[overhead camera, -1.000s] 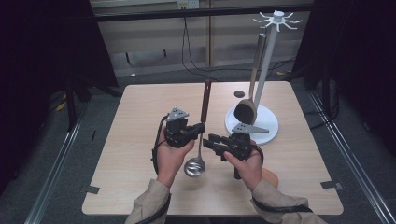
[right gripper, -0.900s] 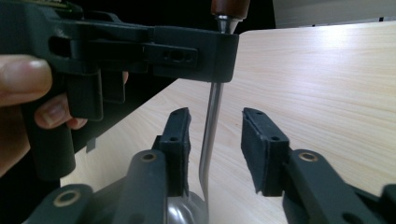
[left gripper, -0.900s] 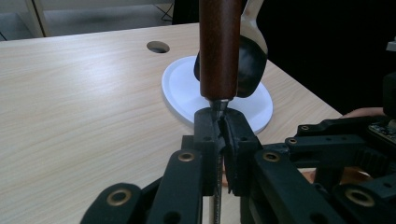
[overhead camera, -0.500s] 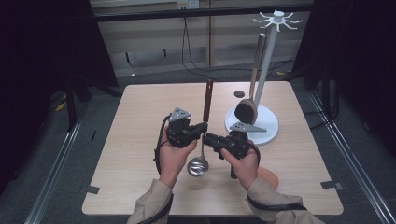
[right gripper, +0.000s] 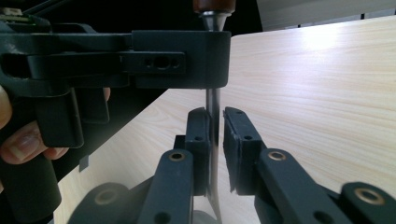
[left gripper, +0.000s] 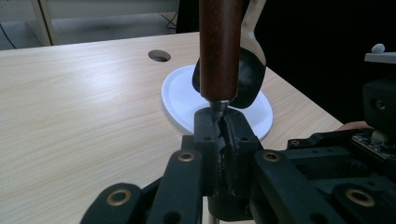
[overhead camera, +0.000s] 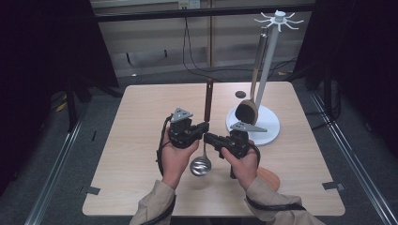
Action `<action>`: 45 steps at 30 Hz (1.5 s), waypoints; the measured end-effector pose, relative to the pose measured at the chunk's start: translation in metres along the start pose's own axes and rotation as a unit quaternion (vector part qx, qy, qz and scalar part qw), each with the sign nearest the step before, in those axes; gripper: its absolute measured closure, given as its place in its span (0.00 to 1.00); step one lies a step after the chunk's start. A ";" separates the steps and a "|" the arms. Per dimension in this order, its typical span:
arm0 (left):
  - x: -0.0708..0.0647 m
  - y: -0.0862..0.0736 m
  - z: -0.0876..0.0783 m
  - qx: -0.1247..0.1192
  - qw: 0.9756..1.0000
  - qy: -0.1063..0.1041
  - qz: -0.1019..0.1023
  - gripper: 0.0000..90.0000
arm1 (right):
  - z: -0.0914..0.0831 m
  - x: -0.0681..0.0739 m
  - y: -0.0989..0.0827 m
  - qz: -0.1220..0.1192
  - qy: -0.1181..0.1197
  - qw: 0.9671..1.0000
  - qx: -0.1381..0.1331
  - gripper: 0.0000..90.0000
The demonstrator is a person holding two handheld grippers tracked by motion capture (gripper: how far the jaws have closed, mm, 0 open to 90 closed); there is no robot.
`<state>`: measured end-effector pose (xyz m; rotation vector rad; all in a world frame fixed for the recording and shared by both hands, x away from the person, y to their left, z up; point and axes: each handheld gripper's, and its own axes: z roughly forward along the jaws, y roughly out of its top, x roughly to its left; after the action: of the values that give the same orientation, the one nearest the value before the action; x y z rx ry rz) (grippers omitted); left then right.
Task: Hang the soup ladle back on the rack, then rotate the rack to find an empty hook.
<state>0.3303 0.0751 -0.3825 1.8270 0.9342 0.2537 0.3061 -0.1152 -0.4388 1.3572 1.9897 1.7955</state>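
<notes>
A ladle stands upright over the table, its dark wooden handle [overhead camera: 208, 99] on top and its metal bowl [overhead camera: 200, 166] hanging just above the tabletop. My left gripper [overhead camera: 205, 127] is shut on the thin metal neck right under the handle [left gripper: 220, 46], the jaws pinched together [left gripper: 222, 123]. My right gripper [overhead camera: 209, 137] comes in from the right, just below. Its jaws [right gripper: 215, 126] have just been closing around the metal shaft [right gripper: 213, 100]. One pad touches the shaft and a thin gap remains at the other.
A white rack with a round base [overhead camera: 268, 132] and a tall pole with hooks [overhead camera: 279, 18] stands at the right, with a dark wooden spoon [overhead camera: 246, 111] hanging on it. An orange-brown disc [overhead camera: 271, 180] lies by my right forearm. A cable hole [overhead camera: 240, 94] sits behind.
The right gripper has edged in toward the ladle's shaft and its jaws have narrowed around it. The left gripper and the ladle have stayed put.
</notes>
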 end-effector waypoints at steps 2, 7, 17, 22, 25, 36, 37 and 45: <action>0.000 -0.001 0.001 -0.001 1.000 0.002 -0.001 0.94 | 0.001 -0.001 0.000 -0.007 -0.004 1.000 0.001 0.91; 0.000 -0.002 0.002 0.000 1.000 0.001 -0.004 0.94 | 0.001 0.000 -0.001 -0.009 -0.003 1.000 0.003 0.95; 0.001 -0.001 0.001 -0.007 1.000 0.001 -0.017 0.86 | -0.002 -0.005 0.000 -0.015 -0.001 1.000 0.000 0.95; 0.005 0.001 -0.005 -0.025 0.999 0.015 -0.023 0.78 | -0.006 -0.012 0.001 -0.016 -0.010 1.000 0.004 0.95; 0.007 0.001 -0.007 -0.021 0.999 0.020 -0.019 0.75 | -0.010 -0.016 0.002 -0.021 -0.013 1.000 0.001 0.95; 0.024 -0.023 0.003 0.006 0.999 0.043 -0.013 0.45 | -0.027 -0.024 0.013 -0.047 0.004 0.999 -0.007 0.95; 0.025 -0.025 0.003 0.008 0.999 0.050 -0.016 0.43 | -0.029 -0.025 0.013 -0.050 0.006 0.999 -0.007 0.95; 0.037 -0.041 0.006 0.030 0.997 0.069 -0.004 0.26 | -0.040 -0.032 0.019 -0.054 0.017 0.998 -0.020 0.95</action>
<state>0.3391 0.1040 -0.4296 1.8794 1.0557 0.3538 0.3095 -0.1684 -0.4253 1.1924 1.9922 1.8122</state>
